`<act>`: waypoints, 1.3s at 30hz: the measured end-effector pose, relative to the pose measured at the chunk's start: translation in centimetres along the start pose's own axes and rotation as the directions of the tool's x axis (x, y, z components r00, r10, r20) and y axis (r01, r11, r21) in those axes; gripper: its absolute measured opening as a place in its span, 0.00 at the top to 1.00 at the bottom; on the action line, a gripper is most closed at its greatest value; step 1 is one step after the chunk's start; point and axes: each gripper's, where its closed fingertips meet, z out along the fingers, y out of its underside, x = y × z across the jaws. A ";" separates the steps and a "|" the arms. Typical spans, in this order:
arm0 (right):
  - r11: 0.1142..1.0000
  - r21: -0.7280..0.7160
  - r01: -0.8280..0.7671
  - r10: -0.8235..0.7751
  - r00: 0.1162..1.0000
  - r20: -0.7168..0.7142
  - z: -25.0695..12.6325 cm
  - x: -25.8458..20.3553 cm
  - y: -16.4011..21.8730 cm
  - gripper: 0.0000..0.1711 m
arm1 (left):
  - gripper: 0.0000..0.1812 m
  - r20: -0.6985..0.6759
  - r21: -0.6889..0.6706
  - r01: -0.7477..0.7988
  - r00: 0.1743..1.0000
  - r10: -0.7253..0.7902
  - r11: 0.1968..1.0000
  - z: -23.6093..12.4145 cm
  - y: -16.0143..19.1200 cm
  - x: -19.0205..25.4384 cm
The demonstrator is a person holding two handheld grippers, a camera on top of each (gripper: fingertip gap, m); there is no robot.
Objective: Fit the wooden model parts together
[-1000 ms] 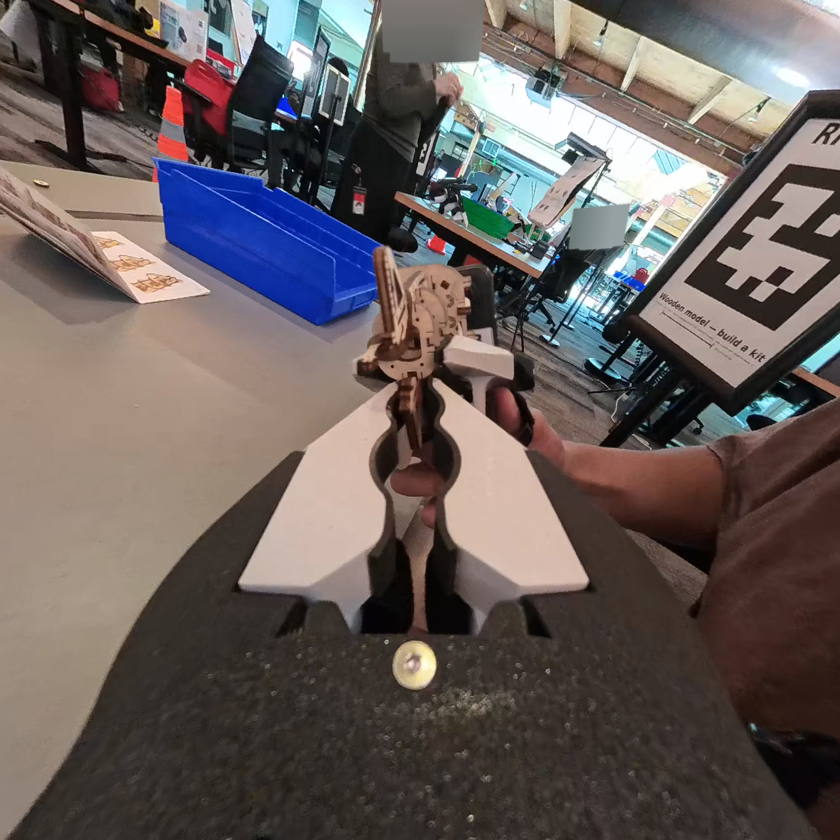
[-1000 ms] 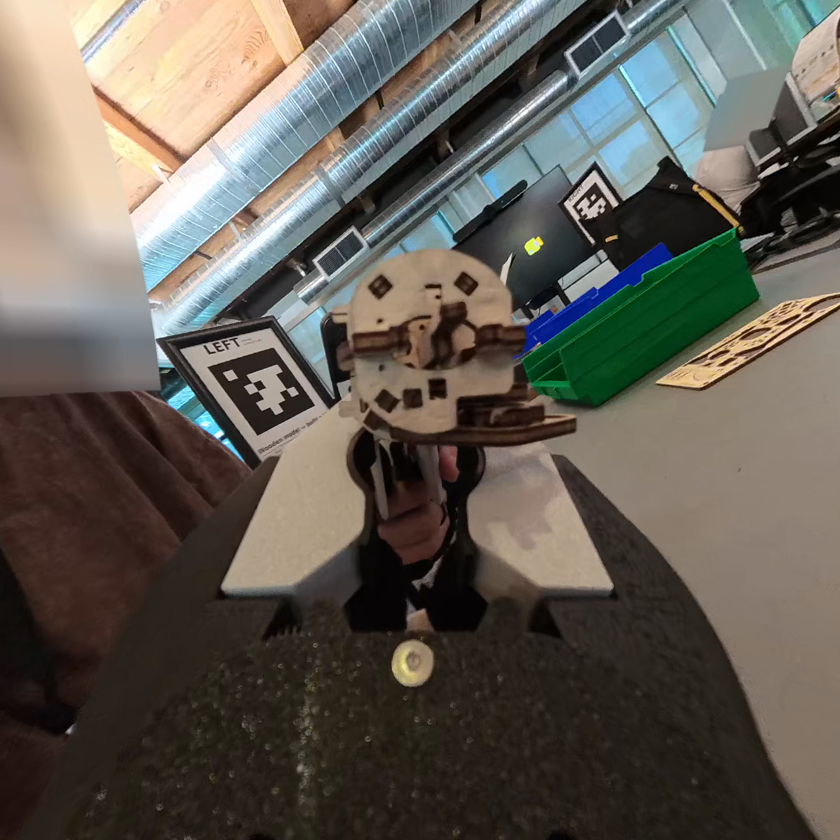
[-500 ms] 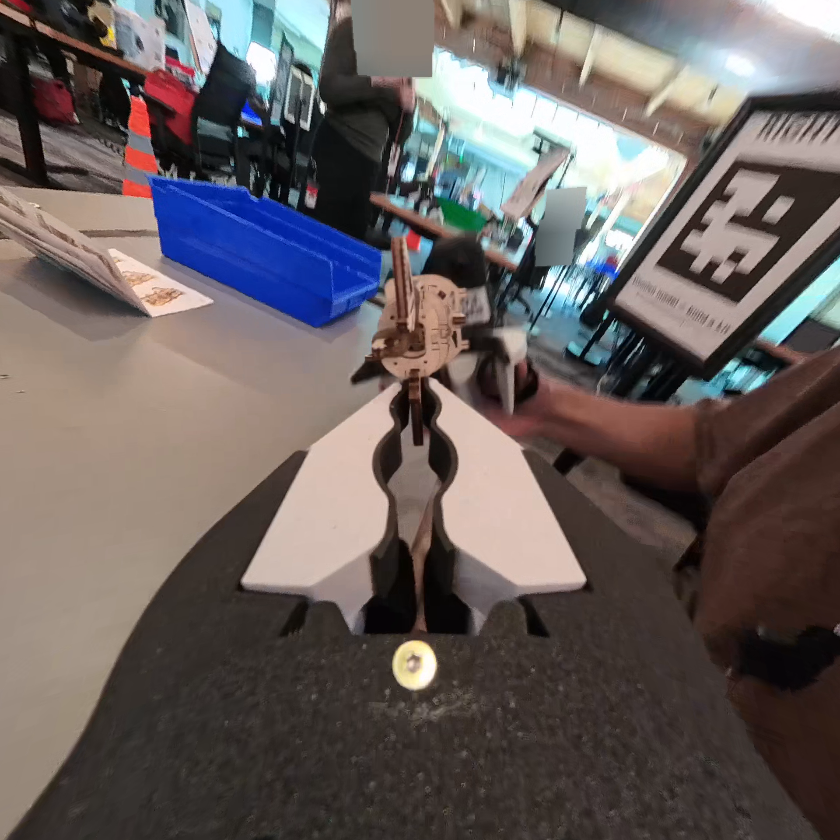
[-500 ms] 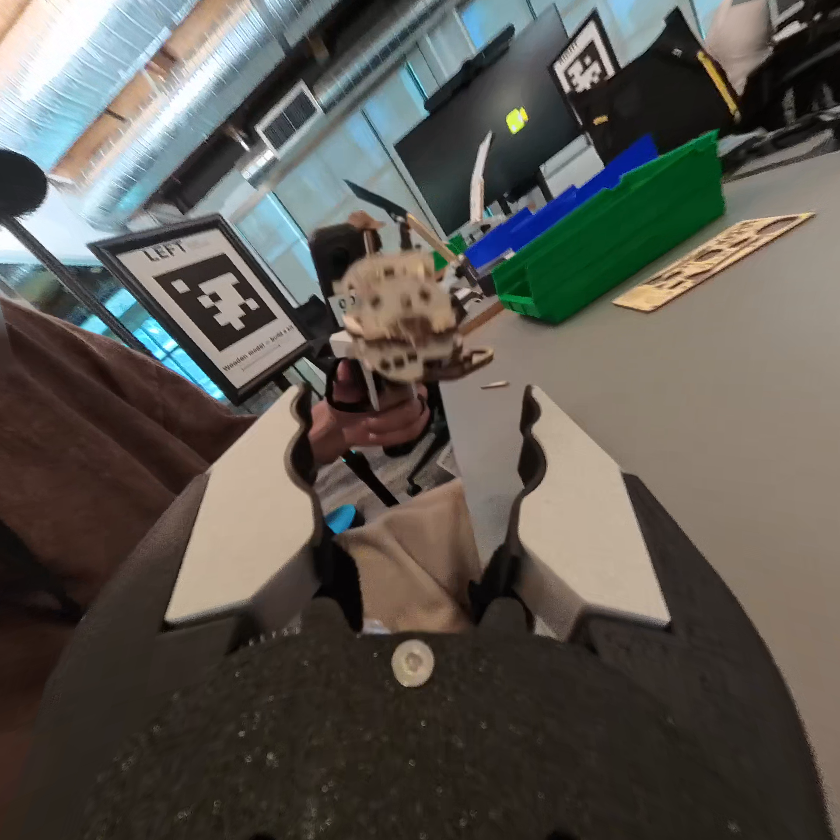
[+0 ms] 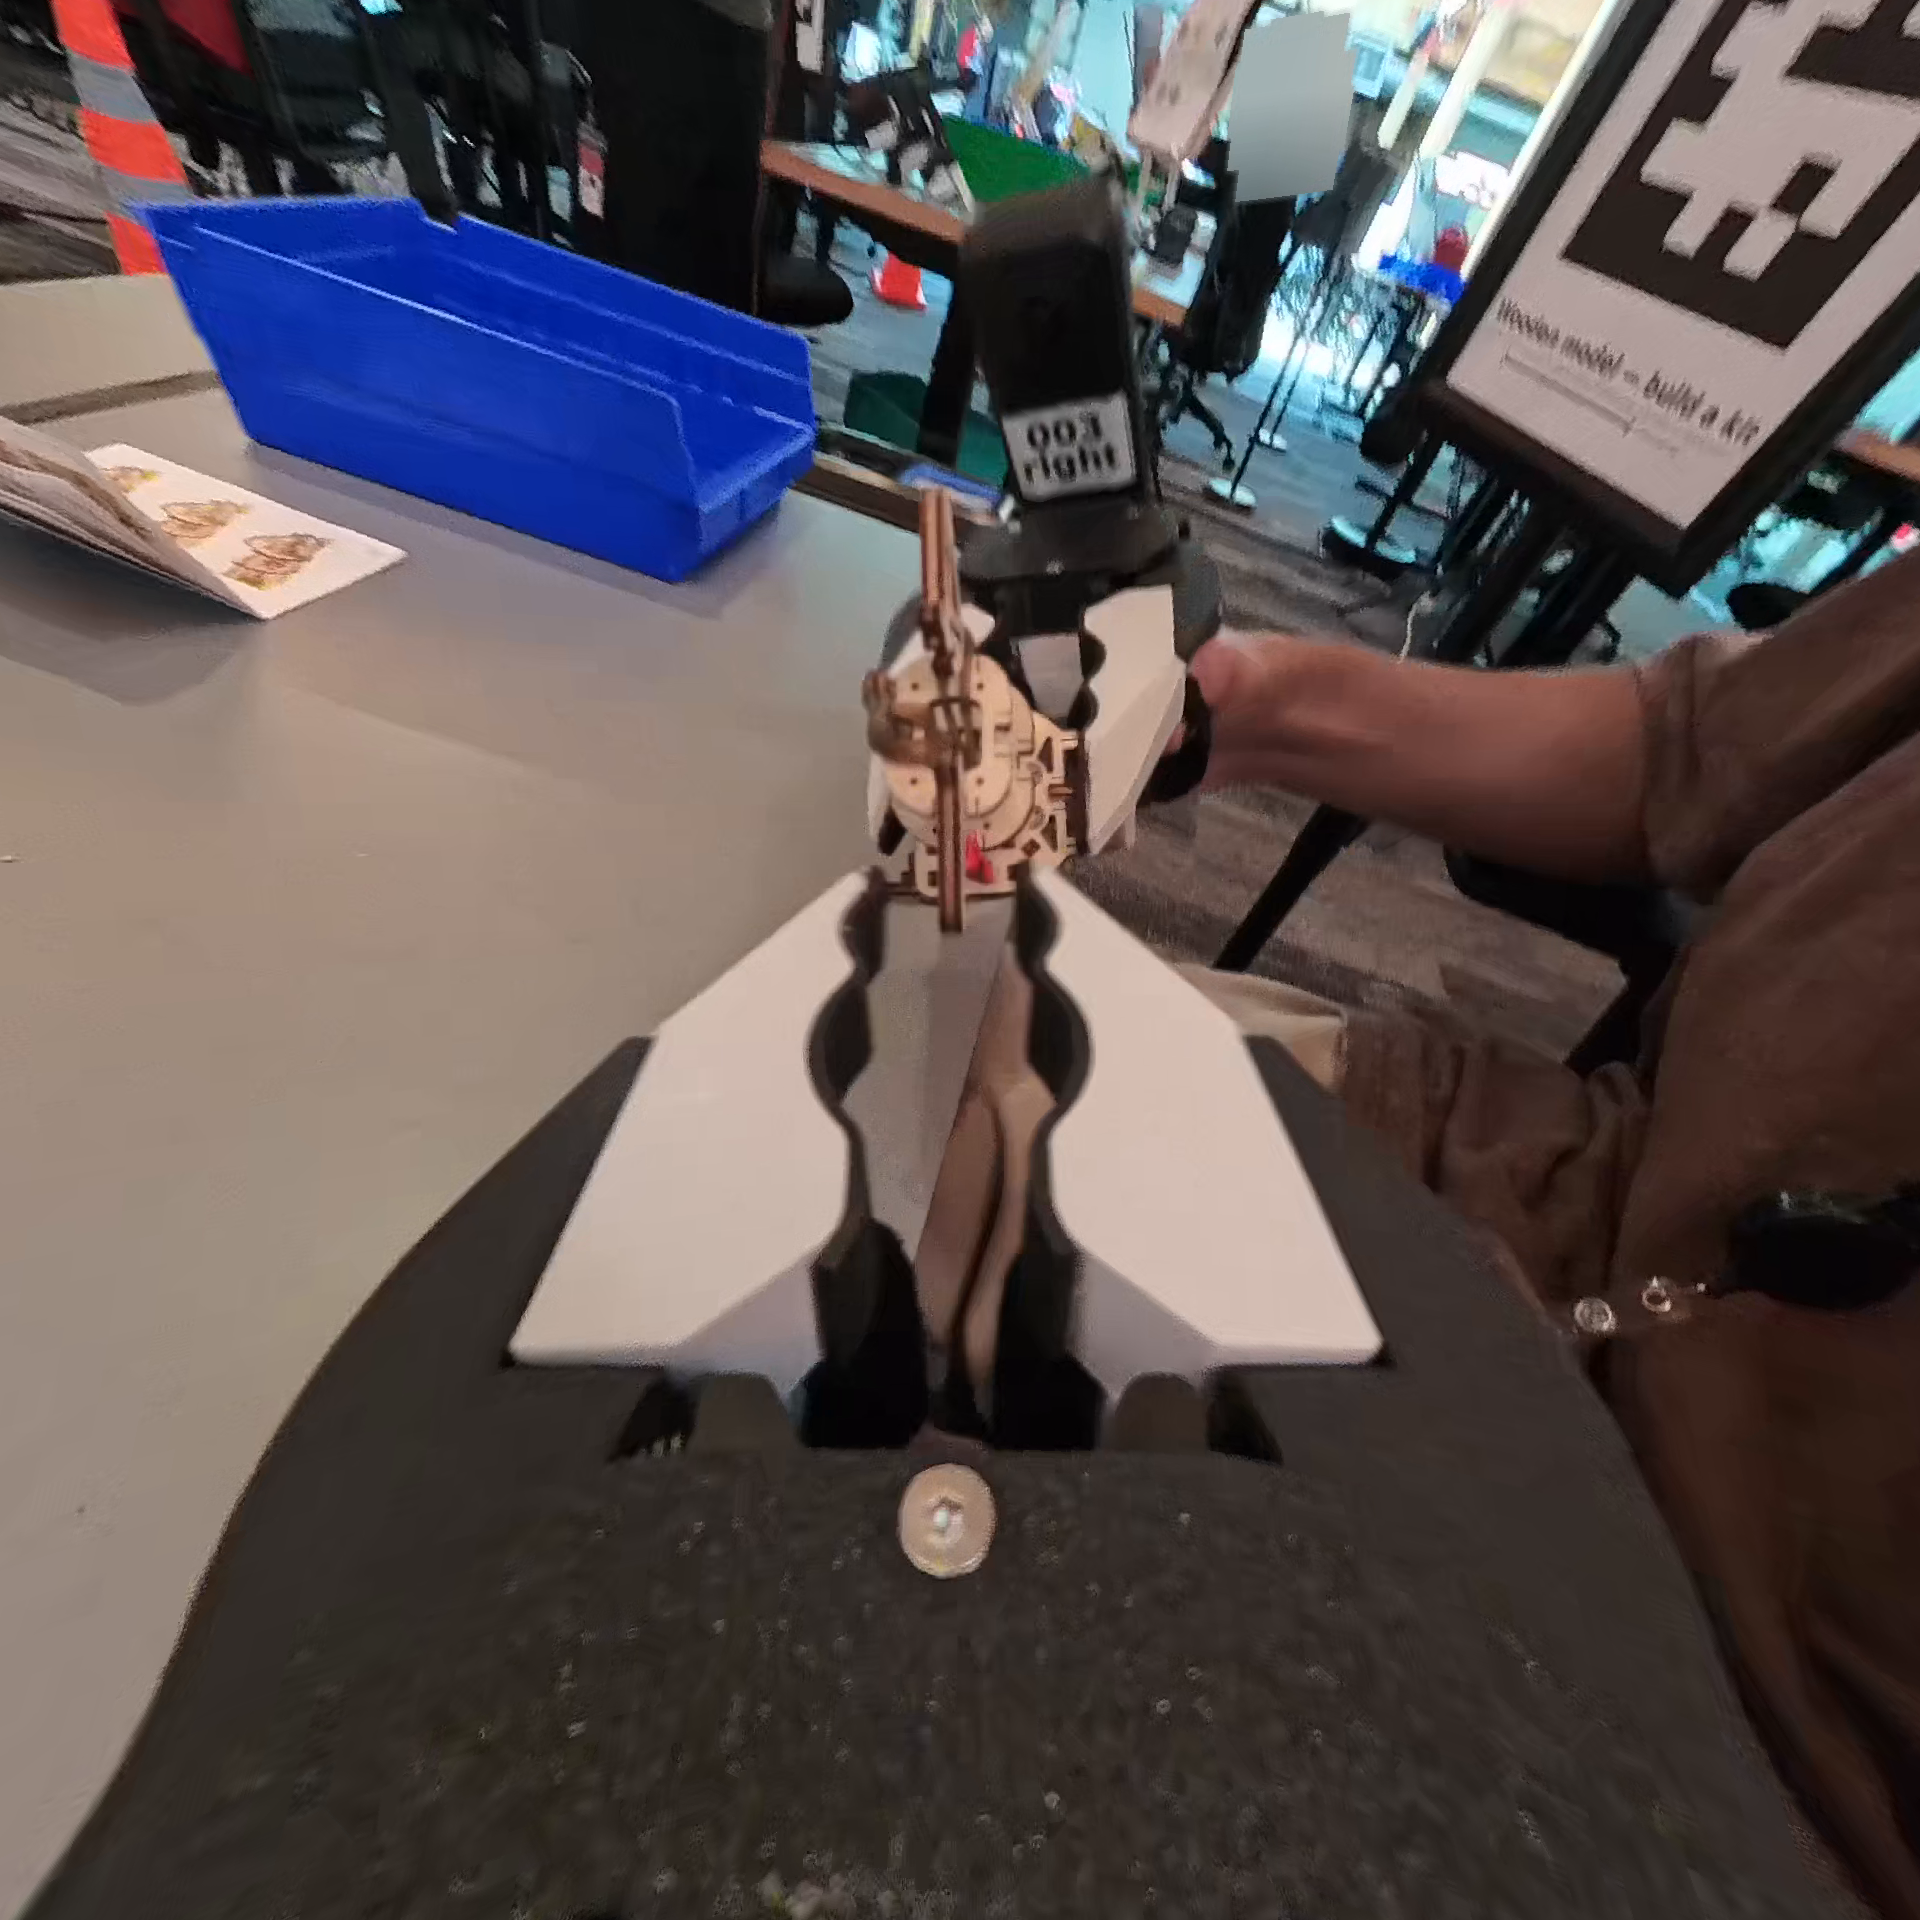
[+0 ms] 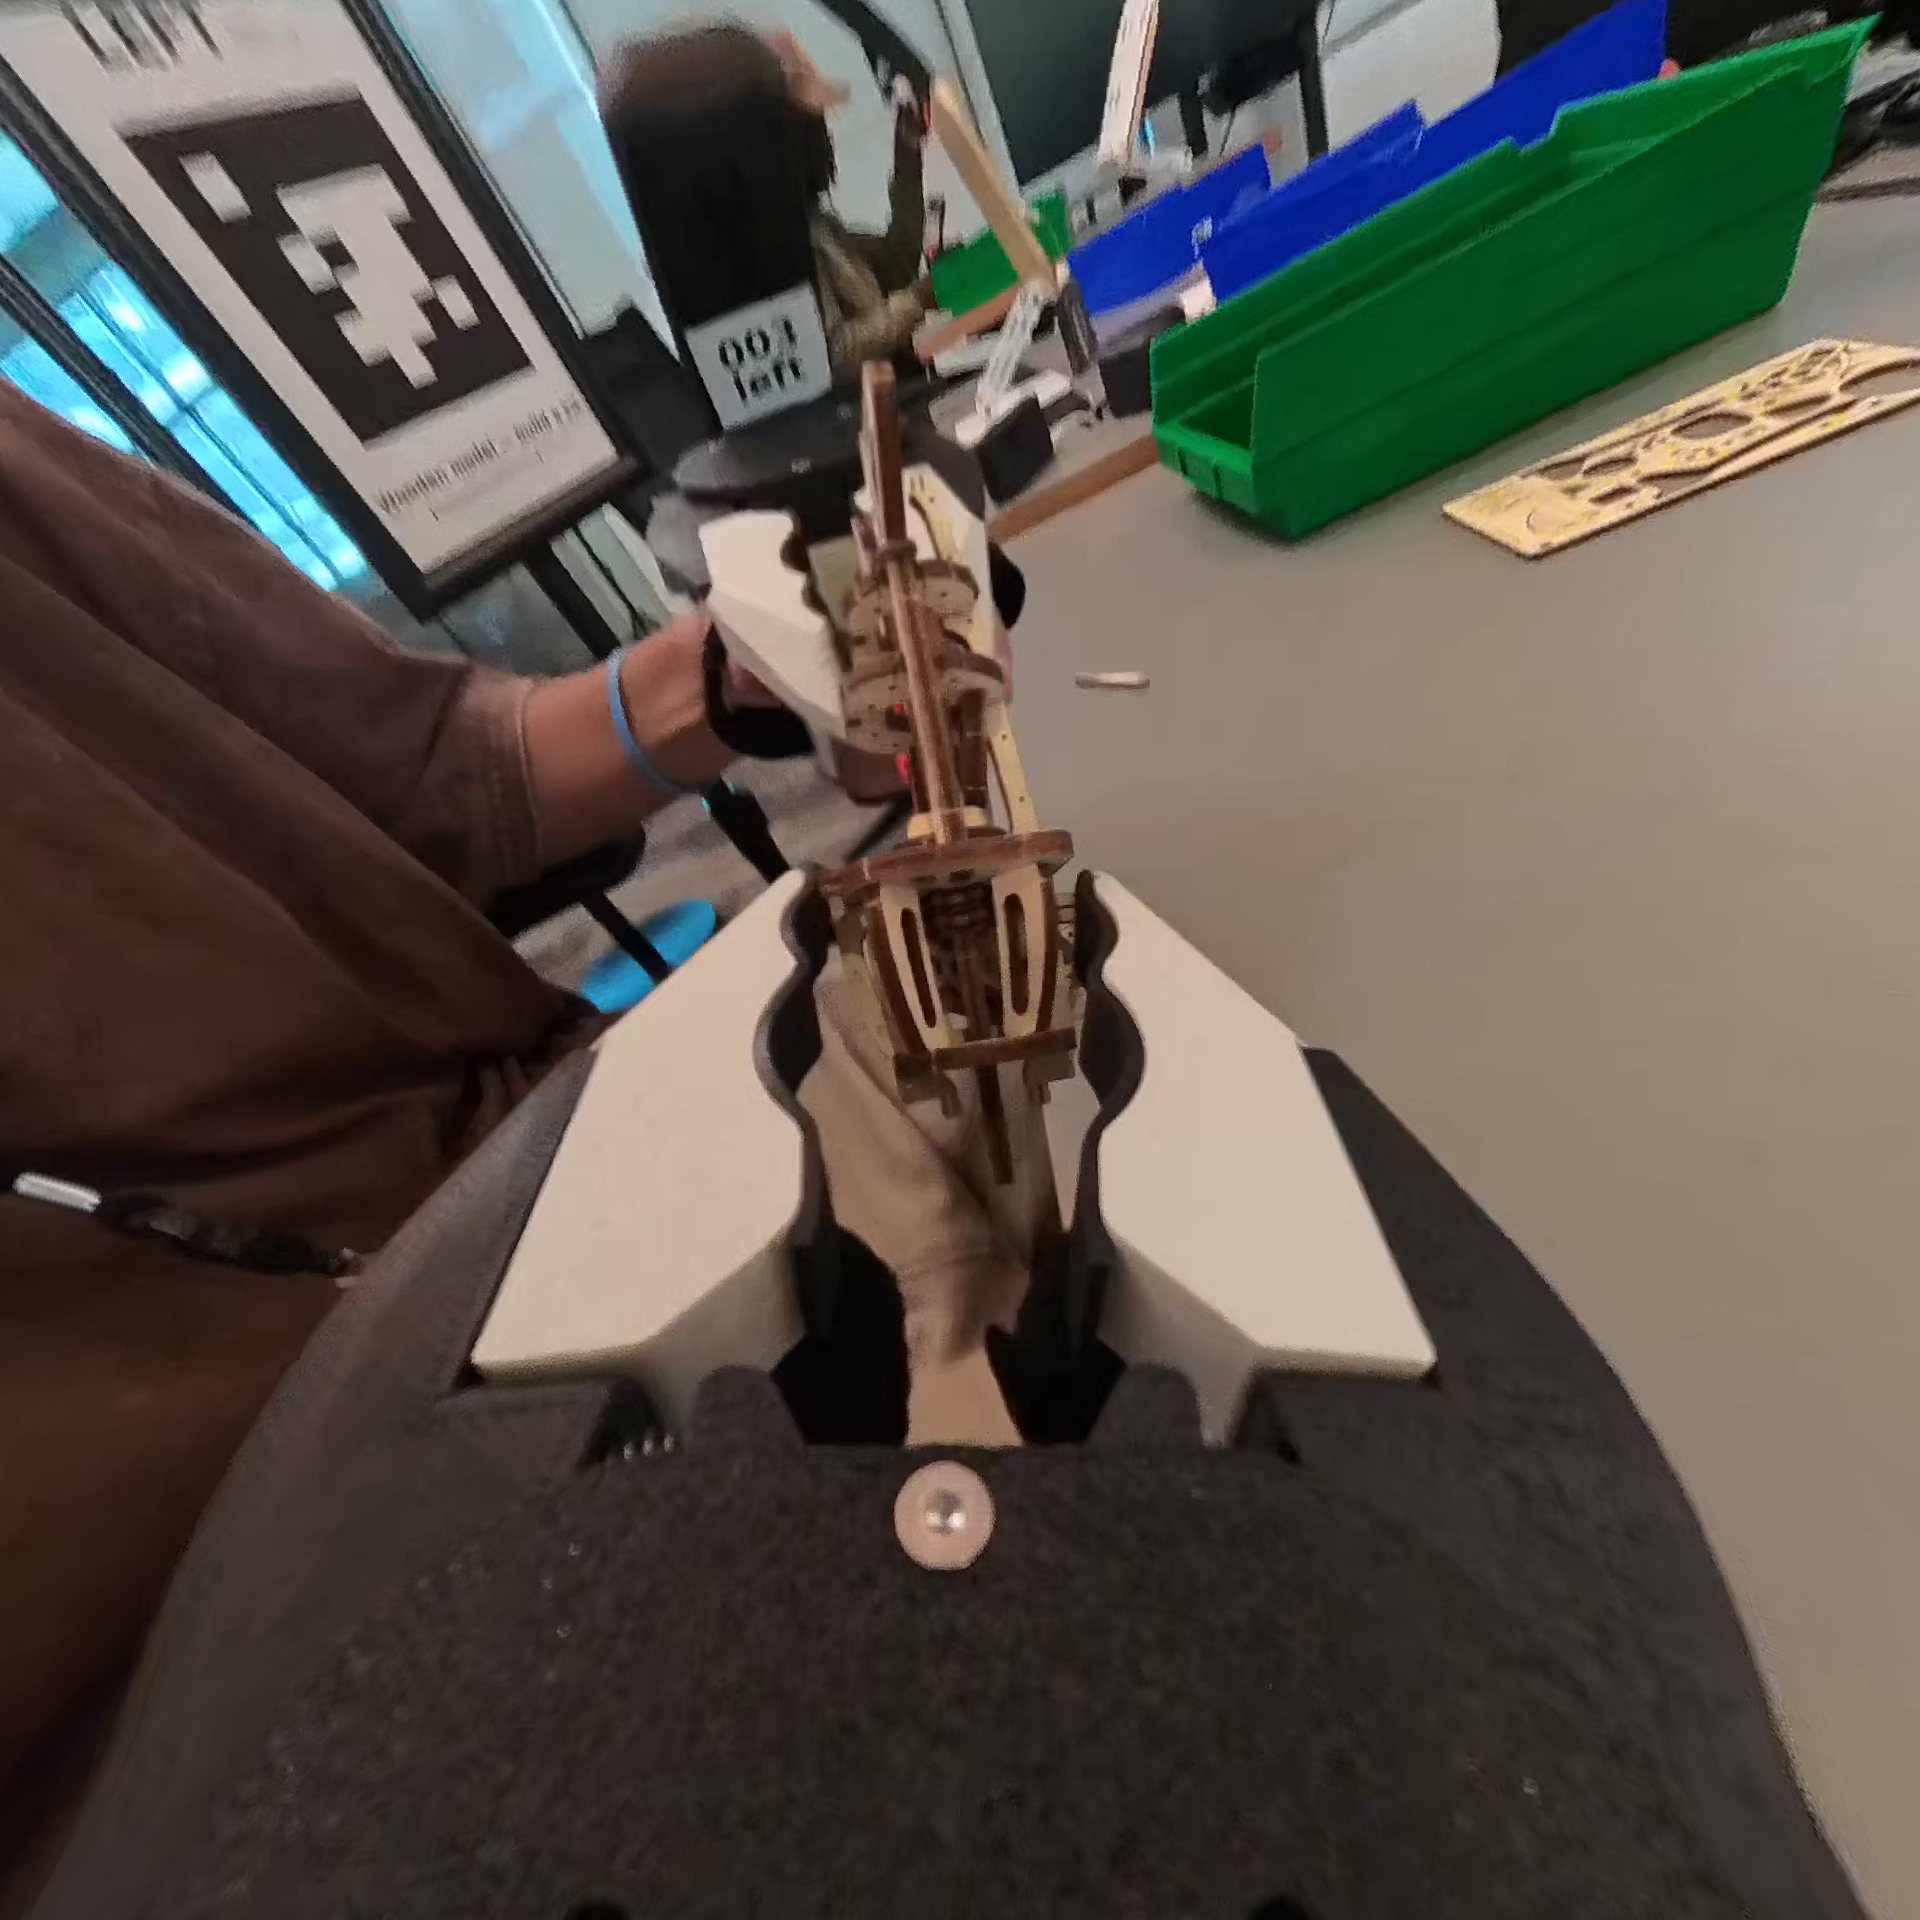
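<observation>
While the left gripper is pinching the wooden model at its near end, the right gripper is clamping the far end. Both are held above the grey table — blue bin far left.

blue bin on grey table | open booklet beside it | green bin | marker sign behind

Two hand-held grippers were up: the left hand-held gripper and the right hand-held gripper. One wooden model sat between them. On the counter: one green bin, one blue bin, one cut-out wooden sheet, one open booklet and one small loose wooden piece. Two framed marker signs stood behind.
</observation>
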 end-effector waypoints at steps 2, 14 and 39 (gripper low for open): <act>0.992 0.108 -0.064 0.061 0.997 0.037 0.0 -0.1 -1.2 0.74 | 0.79 0.022 0.025 0.031 0.999 -0.032 0.999 -0.2 -0.2 -0.4; 0.854 0.479 -0.202 0.158 0.979 0.132 2.4 -0.8 -4.5 0.76 | 0.73 0.013 0.132 0.074 0.997 -0.076 0.988 2.2 -0.7 0.9; 0.970 0.074 -0.231 0.215 0.960 0.179 2.6 -1.0 -0.2 0.80 | 0.80 -0.094 -0.108 0.073 0.992 -0.083 0.991 1.1 3.1 0.9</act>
